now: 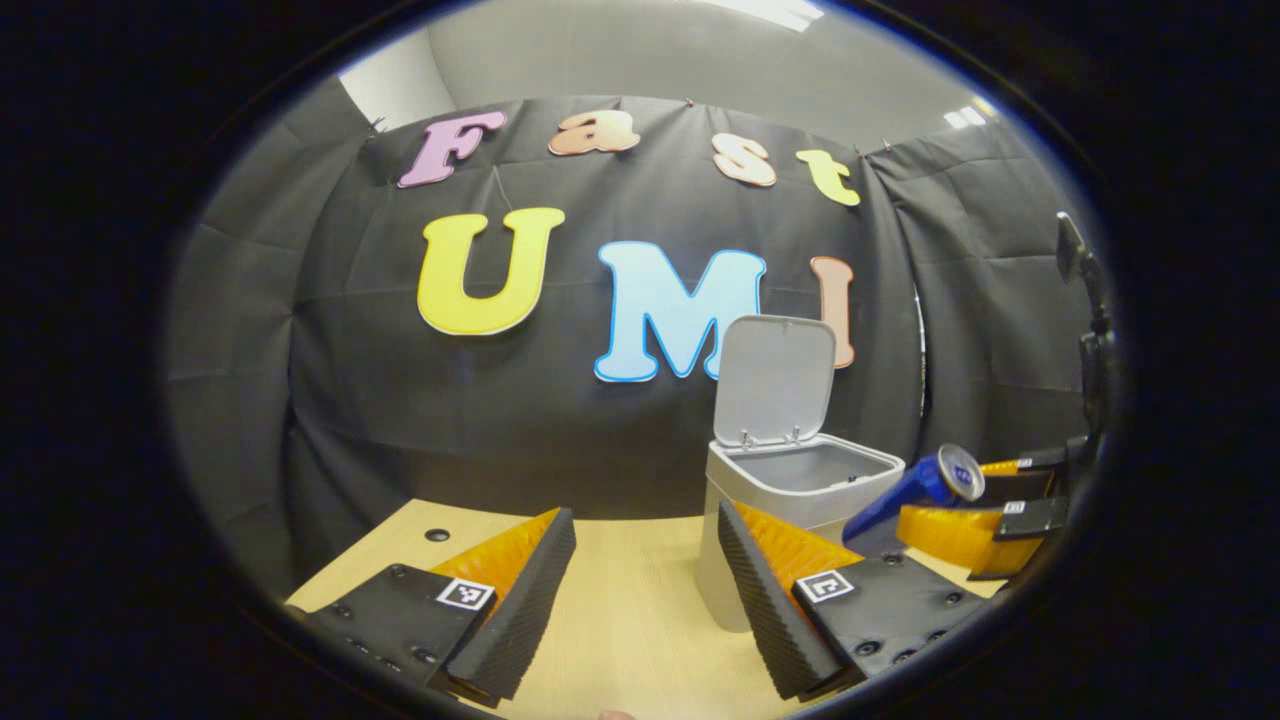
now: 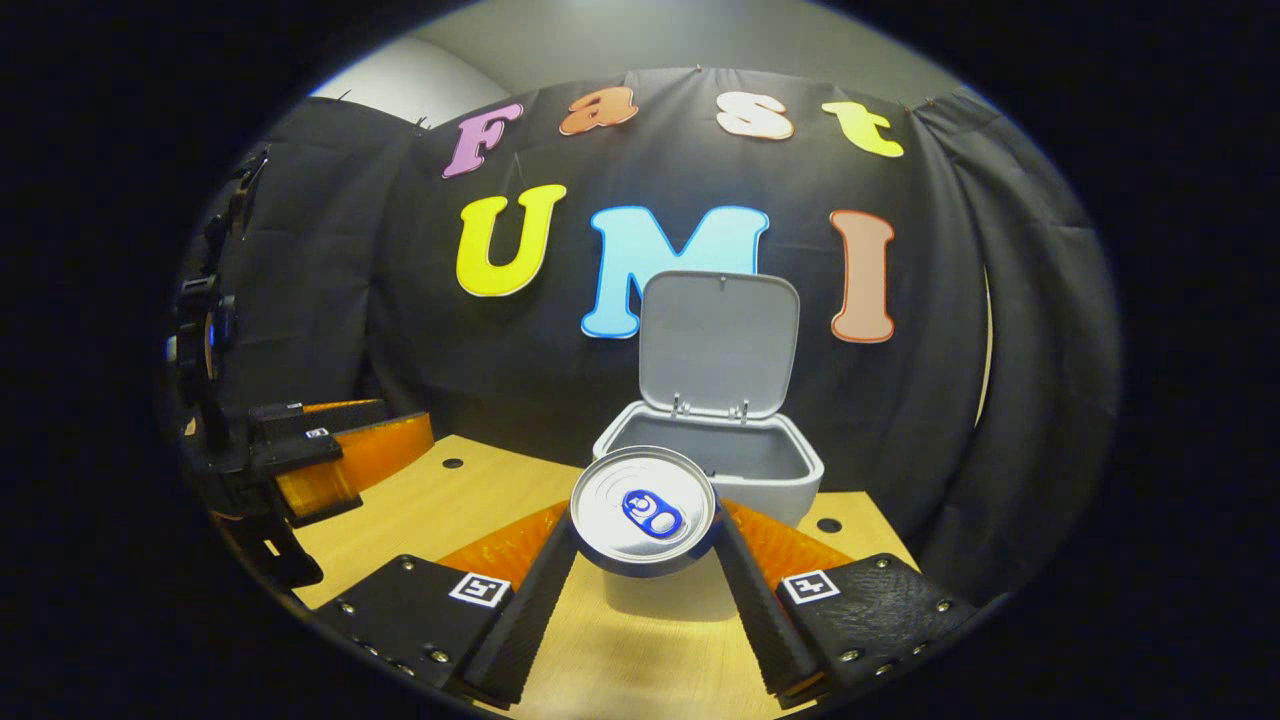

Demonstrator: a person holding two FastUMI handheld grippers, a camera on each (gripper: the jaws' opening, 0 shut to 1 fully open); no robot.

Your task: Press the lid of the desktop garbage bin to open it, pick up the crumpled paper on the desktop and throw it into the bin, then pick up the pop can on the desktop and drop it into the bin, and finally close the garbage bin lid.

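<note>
Right gripper view: the right gripper (image 2: pixel 645 560) holds the pop can (image 2: pixel 644 522) with its jaws clamped on the can's two sides. The can's silver top, with its pull tab, faces the camera. The can is raised off the table (image 2: pixel 440 505) and sits in front of the garbage bin (image 2: pixel 770 475), just short of the bin's near rim. The bin's lid (image 2: pixel 720 342) stands upright, hinged at the bin's far edge, so the bin's mouth is open; its inside wall is bare where it can be seen. Left of the bin, and well apart from it, the left gripper (image 2: pixel 340 455) is seen side-on above the table edge.

Left gripper view: the left gripper (image 1: pixel 645 590) has its jaws spread wide apart with nothing between them, only bare table (image 1: pixel 640 600) beyond. The bin (image 1: pixel 790 480) stands ahead and slightly right, partly behind the right-hand finger, with the lid (image 1: pixel 775 378) raised. Just right of the bin, the can (image 1: pixel 915 492) is seen tilted, its silver top highest and turned away from the bin, held in the right gripper (image 1: pixel 965 520) above the table beside the bin's rim.
</note>
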